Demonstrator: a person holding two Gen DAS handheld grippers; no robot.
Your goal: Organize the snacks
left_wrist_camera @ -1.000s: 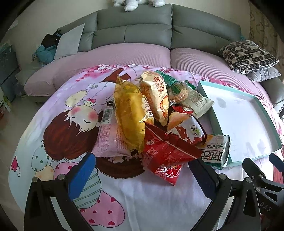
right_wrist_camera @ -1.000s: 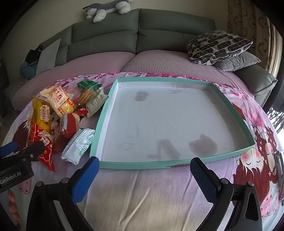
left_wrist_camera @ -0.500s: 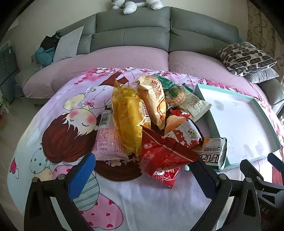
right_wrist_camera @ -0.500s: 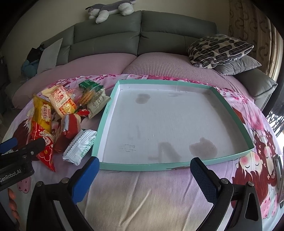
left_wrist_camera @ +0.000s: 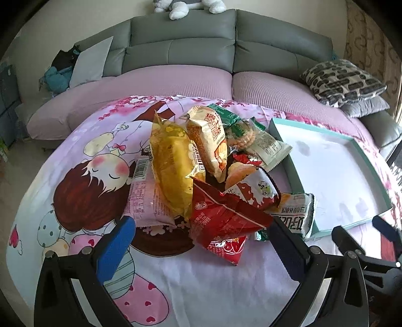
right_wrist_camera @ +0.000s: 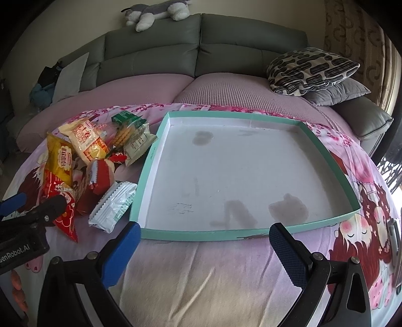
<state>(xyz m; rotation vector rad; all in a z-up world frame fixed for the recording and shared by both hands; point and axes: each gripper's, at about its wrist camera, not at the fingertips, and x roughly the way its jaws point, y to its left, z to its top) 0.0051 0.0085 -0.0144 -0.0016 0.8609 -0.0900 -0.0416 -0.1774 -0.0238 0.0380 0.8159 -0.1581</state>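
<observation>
A heap of snack packets lies on the cartoon-print cloth: a yellow bag (left_wrist_camera: pixel 173 166), an orange bag (left_wrist_camera: pixel 209 140), a red bag (left_wrist_camera: pixel 223 218), a pink packet (left_wrist_camera: pixel 143 201), a green-white biscuit packet (left_wrist_camera: pixel 261 143) and a white packet (left_wrist_camera: pixel 296 213). My left gripper (left_wrist_camera: pixel 201 246) is open and empty, just in front of the red bag. A shallow teal-rimmed tray (right_wrist_camera: pixel 201 235) with nothing in it lies right of the heap. My right gripper (right_wrist_camera: pixel 201 251) is open and empty at the tray's near rim. The heap (right_wrist_camera: pixel 83 161) shows left in the right wrist view.
The cloth covers a round surface in front of a grey sofa (right_wrist_camera: pixel 201 50) with pink seat covers. A patterned pillow (right_wrist_camera: pixel 311 70) lies at the right. A plush toy (right_wrist_camera: pixel 155 12) sits on the sofa back. The left gripper's body (right_wrist_camera: pixel 25 234) shows at the left edge.
Both grippers have drifted slightly toward the table; the snack heap and tray sit a little lower in view. Nothing was grasped or moved.
</observation>
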